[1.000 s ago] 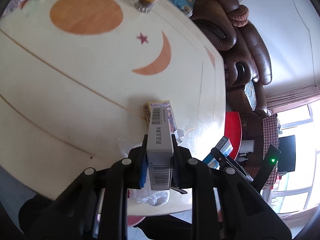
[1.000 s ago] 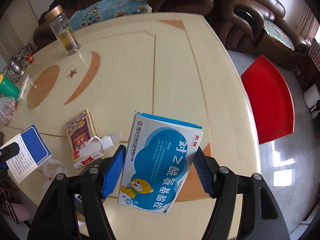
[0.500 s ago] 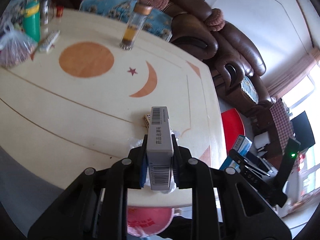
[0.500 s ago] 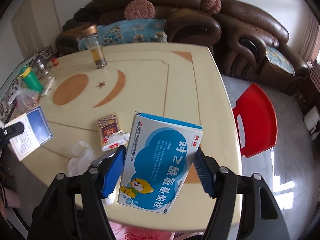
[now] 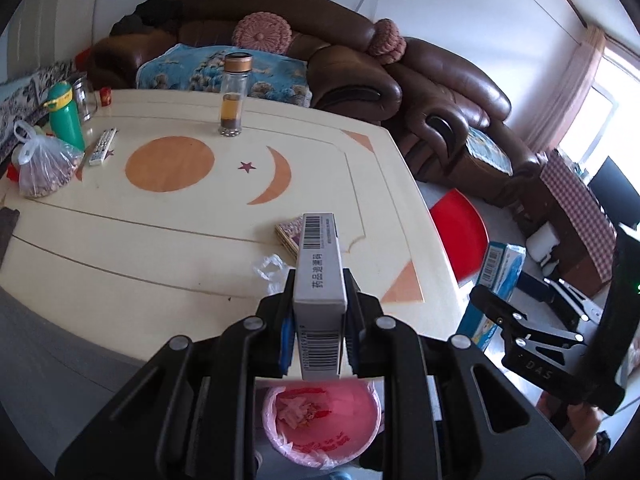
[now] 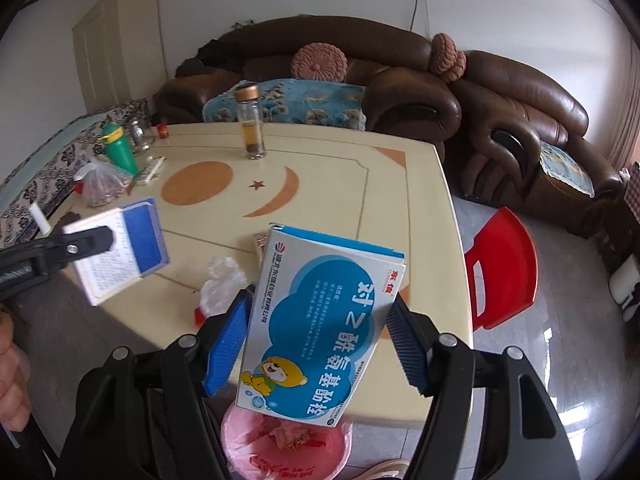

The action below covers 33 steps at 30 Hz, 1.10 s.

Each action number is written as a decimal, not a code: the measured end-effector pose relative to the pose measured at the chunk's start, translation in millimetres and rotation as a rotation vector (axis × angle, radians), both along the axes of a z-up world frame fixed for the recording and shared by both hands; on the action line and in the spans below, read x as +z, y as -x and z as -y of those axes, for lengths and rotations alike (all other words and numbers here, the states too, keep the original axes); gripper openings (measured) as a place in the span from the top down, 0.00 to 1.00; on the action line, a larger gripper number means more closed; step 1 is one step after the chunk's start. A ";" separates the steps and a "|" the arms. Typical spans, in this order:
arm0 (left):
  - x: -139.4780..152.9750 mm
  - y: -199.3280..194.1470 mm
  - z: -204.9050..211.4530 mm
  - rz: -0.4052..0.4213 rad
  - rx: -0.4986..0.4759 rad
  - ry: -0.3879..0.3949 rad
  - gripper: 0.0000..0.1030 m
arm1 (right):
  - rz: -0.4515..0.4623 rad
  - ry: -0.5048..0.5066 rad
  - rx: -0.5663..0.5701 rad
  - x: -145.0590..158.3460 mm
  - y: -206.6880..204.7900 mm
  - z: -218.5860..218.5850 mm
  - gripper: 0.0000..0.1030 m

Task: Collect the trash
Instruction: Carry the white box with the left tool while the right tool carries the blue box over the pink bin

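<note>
Below both grippers, near the table's (image 5: 120, 248) edge, stands one pink-lined round bin (image 5: 320, 420). The left gripper (image 5: 318, 316) is clamped on a narrow grey cardboard box (image 5: 320, 276); the right gripper (image 6: 320, 340) pinches a wide blue-and-white cardboard box (image 6: 320, 332), tilted. Released short of the rim, either of the two boxes could hit the floor. One patterned packet (image 5: 290, 232) and one crumpled plastic wrapper (image 5: 270, 270) remain on the table.
</note>
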<state>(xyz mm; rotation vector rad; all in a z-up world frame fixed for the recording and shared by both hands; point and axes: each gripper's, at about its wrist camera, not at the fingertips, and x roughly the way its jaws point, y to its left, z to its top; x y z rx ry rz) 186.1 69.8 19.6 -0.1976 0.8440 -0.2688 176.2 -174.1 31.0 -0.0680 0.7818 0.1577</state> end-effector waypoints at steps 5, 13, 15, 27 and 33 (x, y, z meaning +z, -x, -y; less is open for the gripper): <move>-1.5 23.1 13.4 0.028 -0.031 -0.044 0.80 | 0.025 -0.002 0.018 2.2 29.6 0.9 0.36; -9.9 52.3 33.7 0.056 -0.077 -0.098 0.80 | 0.047 0.008 0.034 -3.6 64.2 1.9 0.36; -15.2 58.9 38.0 0.051 -0.090 -0.111 0.80 | 0.041 0.001 0.035 -7.6 69.4 2.5 0.36; -38.9 93.1 57.1 0.030 -0.151 -0.163 0.80 | 0.001 -0.005 0.019 -41.9 96.1 7.8 0.36; -53.2 108.5 62.0 0.023 -0.188 -0.196 0.80 | -0.022 -0.023 0.011 -59.8 103.9 7.5 0.36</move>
